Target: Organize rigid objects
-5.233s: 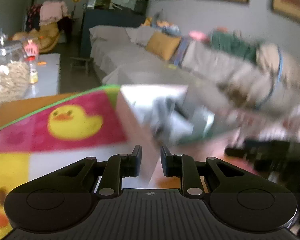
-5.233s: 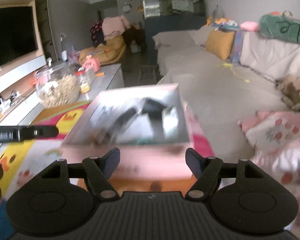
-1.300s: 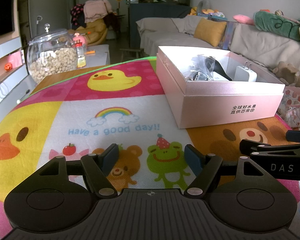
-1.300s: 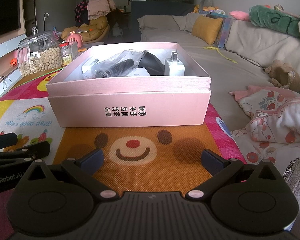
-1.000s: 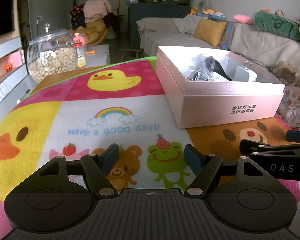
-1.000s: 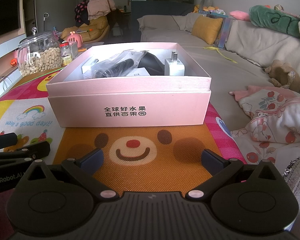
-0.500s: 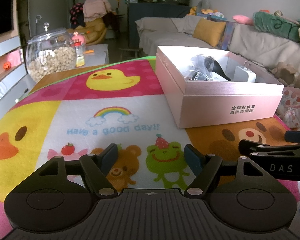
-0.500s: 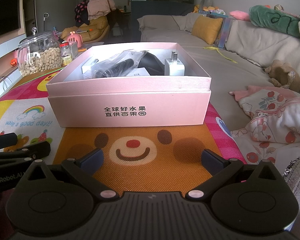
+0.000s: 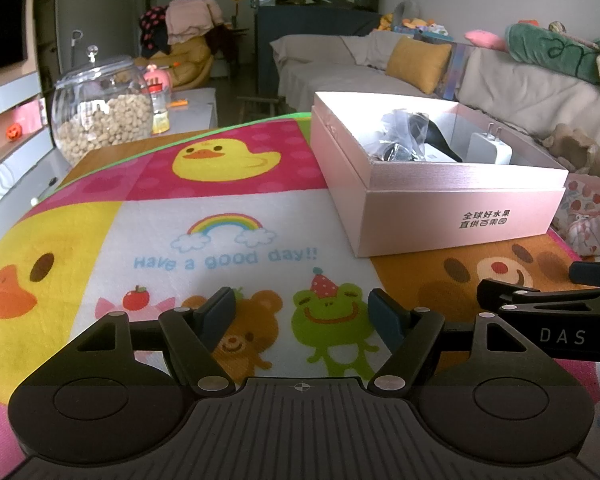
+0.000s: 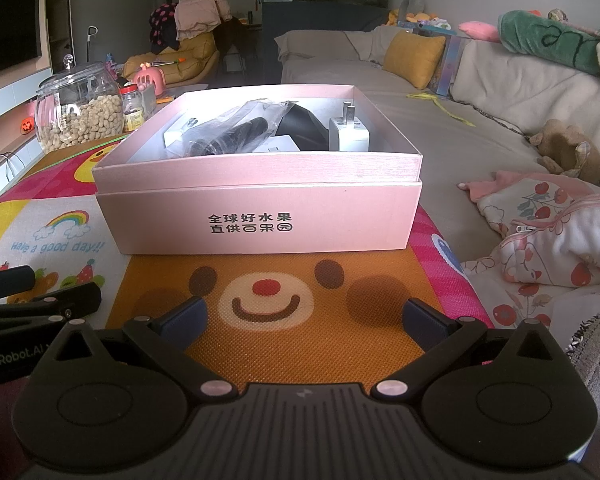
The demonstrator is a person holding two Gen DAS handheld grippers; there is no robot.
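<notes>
Resting low over the cartoon mat (image 9: 228,224) on the desk, the left gripper (image 9: 302,314) and right gripper (image 10: 304,322) both have jaws wide and empty. The pink box (image 10: 260,216) sits just ahead, holding a white charger (image 10: 350,134) and a bagged black item (image 10: 236,132). Any next reach should probably descend from above, clearing the rim. Readable: "Have a good day!!", "DAS", "全球好水果".

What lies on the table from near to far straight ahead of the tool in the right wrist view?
Right tool → bear face on the mat → pink box → white charger plug inside the box, near its far right corner.
</notes>
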